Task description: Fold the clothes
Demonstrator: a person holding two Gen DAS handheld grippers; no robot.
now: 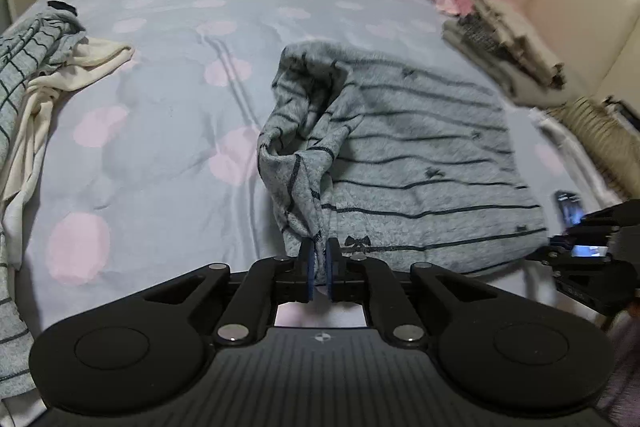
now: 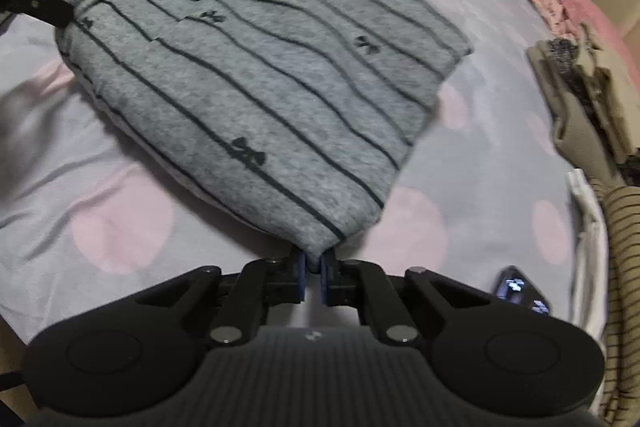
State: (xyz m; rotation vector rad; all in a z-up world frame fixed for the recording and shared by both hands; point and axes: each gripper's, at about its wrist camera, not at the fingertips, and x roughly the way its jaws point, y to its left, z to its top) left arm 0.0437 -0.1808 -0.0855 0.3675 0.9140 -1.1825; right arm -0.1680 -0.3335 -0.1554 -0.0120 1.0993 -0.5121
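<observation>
Dotted bed (image 1: 168,75) carries grey striped garment (image 1: 420,155), soft, limp. Left tool (image 1: 319,269), right tool (image 2: 313,273) each clamped on near corners; best hold there.

the striped garment (image 1: 420,163) lies on the bed (image 1: 168,99) at the centre of the left wrist view. its near edge runs into the left gripper (image 1: 319,257) at lower centre. a heap of clothes (image 1: 36,75) lies at the left edge, folded stacks (image 1: 504,43) at upper right. in the right wrist view the right gripper (image 2: 313,263) meets the garment's near corner.
</observation>
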